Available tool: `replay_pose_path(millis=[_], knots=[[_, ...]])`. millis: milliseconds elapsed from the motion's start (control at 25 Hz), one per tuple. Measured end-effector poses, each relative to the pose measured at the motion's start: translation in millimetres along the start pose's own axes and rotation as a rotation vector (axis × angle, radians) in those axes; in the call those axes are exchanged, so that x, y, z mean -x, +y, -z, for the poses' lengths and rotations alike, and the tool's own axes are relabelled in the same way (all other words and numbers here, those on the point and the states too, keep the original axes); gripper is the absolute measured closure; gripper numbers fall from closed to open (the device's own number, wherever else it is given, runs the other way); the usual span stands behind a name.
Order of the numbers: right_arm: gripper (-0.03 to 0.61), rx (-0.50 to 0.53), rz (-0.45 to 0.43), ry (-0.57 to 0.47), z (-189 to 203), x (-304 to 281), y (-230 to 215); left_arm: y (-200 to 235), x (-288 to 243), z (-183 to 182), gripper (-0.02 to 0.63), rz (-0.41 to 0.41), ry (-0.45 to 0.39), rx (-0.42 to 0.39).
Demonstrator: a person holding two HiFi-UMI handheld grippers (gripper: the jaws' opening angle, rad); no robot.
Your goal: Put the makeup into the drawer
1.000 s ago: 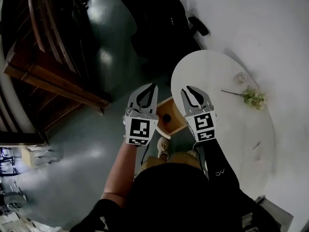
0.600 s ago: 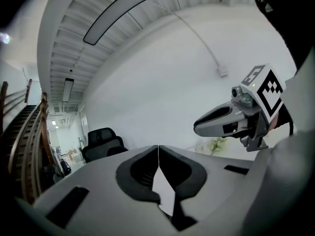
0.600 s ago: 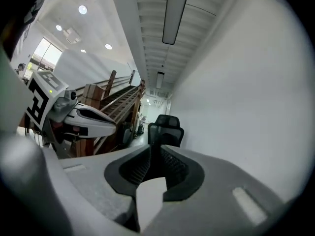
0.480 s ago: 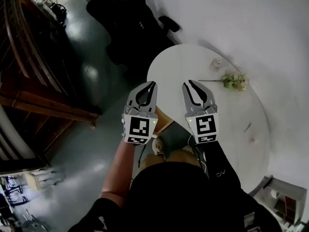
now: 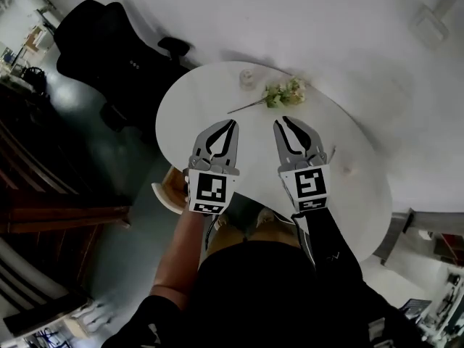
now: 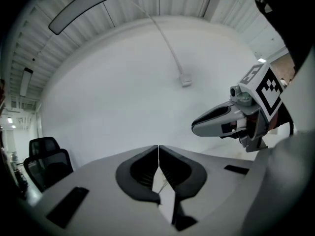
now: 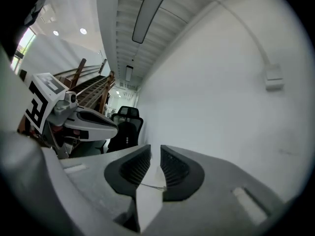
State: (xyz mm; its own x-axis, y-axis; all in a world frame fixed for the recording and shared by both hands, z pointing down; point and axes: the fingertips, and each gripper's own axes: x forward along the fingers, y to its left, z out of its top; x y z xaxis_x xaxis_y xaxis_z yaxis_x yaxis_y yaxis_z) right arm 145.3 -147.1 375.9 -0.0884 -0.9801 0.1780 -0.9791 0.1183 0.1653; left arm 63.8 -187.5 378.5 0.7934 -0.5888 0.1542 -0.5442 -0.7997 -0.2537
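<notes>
**Head view.** We recorded a white oval table (image 5: 217, 100). The left gripper (image 5: 233, 124) and the right gripper (image 5: 280, 121) hung side by side over its near half, and both pointed toward the far edge. On the tabletop we listed:
- a small pale jar (image 5: 247, 79) near the far edge
- a flower sprig (image 5: 284, 91) on a long stem, just beside the jar
- a thin dark stick (image 5: 333, 153), just right of the right gripper

We could not tell which of these small things was the makeup. All of them lay on the table, apart from both grippers. A wooden box (image 5: 172, 187) with a pale rim showed low at the table's near left edge, and we could not tell whether it was the drawer. A black office chair (image 5: 101, 38) stood beyond the table at the far left, and dark wooden furniture (image 5: 51, 194) filled the left side.

**Left gripper view.** We found its fingers pressed together tip to tip, with nothing between them. The white tabletop lay below them and a plain white wall ahead. A small wall box (image 6: 185, 81) hung on a cable. The right gripper showed at the right, level with this one.

**Right gripper view.** We found its fingers a narrow gap apart and parallel, pinching nothing, with only the tabletop showing through the gap. The left gripper showed at the left, with the chair behind it.
</notes>
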Motion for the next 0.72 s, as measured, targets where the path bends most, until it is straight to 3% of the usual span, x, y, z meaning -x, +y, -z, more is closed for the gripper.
replay_pose_path(millis=[400, 720], knots=[[0.518, -0.043, 0.2, 0.048, 43.4, 80.8, -118.6, -129.9, -83.2, -42.9, 0.604, 0.219, -0.061, -0.015], [0.518, -0.102, 0.309, 0.048, 61.1, 114.9, -167.9, -185.5, -108.3, -58.9, 0.603, 0.323, -0.079, -0.031]])
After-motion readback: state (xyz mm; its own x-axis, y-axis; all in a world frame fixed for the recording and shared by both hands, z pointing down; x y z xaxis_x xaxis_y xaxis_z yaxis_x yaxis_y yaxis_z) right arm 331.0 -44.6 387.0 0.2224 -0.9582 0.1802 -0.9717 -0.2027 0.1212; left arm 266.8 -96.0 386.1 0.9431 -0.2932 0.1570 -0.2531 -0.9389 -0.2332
